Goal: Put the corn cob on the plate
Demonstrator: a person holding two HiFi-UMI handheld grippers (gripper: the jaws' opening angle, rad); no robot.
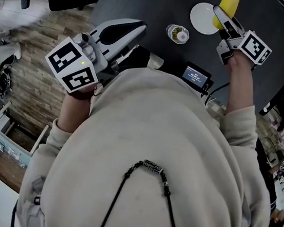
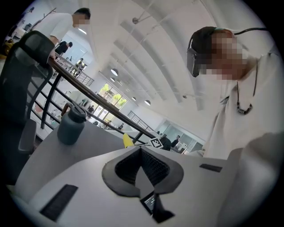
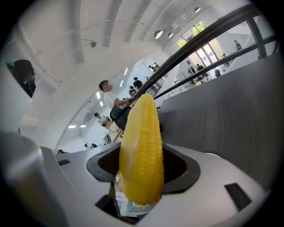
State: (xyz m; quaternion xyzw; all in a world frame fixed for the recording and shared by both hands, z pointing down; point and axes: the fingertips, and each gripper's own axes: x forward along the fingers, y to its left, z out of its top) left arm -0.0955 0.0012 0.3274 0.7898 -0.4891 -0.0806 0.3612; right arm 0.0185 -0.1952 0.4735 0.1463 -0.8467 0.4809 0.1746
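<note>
The person wears a cream long-sleeved sweatshirt (image 1: pixel 180 141) and a black beaded cord (image 1: pixel 150 166) at 6 o'clock. The pale grey left gripper (image 1: pixel 135 27) and right gripper (image 1: pixel 221 14) bear black-and-white marker cubes (image 1: pixel 73 65).

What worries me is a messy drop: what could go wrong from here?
1. The right gripper clamps the corn cob near one end, with most of it sticking out past the jaws, so it may pivot or slip.
2. In the head view the cob hangs at the right rim of the white plate. If released there, it might roll onto the dark table.
3. A small jar stands just left of the plate, and a wide sweep could knock it.
</note>
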